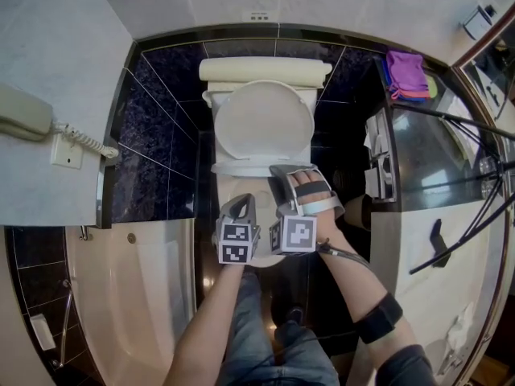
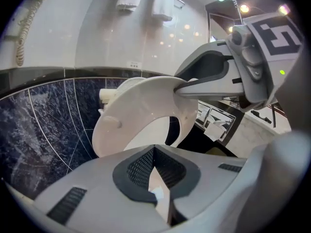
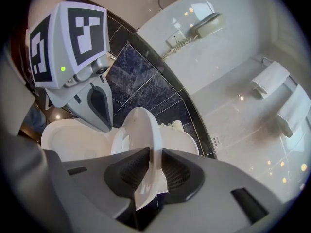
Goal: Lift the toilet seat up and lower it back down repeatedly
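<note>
- Head view: the toilet seat (image 1: 241,168) is half raised, with its hinge end far and its free front edge toward the person. The right gripper (image 1: 291,174) is at its right-hand edge, the left gripper (image 1: 240,206) just short of it.
- Left gripper view: jaws together and empty, seat ahead.
- Right gripper view: jaws clamped on the seat's rim.

In the head view the right gripper (image 1: 294,170) and its hand (image 1: 311,193) cover the front of the toilet seat (image 1: 237,168). The bathtub (image 1: 121,304) runs off the bottom edge. The wall plate (image 1: 257,15) is too small to read.
</note>
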`<act>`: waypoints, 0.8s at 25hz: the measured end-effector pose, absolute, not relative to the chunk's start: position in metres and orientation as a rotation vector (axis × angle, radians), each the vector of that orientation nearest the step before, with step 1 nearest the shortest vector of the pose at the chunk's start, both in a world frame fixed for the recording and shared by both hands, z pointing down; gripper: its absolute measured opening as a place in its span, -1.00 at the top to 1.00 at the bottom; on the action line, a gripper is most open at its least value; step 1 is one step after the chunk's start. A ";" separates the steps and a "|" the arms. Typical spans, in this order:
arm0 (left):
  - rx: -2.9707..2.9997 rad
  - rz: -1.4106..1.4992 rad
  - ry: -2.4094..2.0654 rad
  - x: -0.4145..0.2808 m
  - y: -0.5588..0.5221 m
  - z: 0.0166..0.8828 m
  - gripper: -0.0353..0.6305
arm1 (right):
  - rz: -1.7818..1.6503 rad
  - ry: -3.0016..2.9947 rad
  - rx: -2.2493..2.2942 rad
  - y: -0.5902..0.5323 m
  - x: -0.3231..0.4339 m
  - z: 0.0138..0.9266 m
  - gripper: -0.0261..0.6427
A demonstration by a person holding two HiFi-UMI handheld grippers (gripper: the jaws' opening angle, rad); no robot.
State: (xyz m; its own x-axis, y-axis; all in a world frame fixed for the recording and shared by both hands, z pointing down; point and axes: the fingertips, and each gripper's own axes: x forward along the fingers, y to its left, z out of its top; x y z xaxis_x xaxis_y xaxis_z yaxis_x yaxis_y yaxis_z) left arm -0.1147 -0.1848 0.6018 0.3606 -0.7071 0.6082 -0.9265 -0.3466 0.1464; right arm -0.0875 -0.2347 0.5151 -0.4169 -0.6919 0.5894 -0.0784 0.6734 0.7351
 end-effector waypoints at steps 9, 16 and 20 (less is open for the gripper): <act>2.158 0.601 -1.468 -0.110 -0.131 0.625 0.92 | -0.795 -1.920 0.587 -0.133 -0.083 0.562 0.64; 2.124 0.590 -1.487 -0.109 -0.089 0.656 0.93 | -0.804 -1.912 0.509 -0.071 -0.078 0.610 0.57; 2.098 0.585 -1.513 -0.114 -0.078 0.671 0.93 | -0.803 -1.905 0.508 -0.059 -0.076 0.619 0.55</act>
State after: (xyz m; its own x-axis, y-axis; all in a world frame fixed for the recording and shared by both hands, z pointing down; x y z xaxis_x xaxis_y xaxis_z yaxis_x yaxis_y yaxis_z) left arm -0.1138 -0.0775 0.6712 0.2956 -0.7457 0.5971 -0.9534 -0.2695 0.1354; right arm -0.0762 -0.0589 0.6195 -0.4422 -0.6464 0.6218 -0.0065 0.6956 0.7184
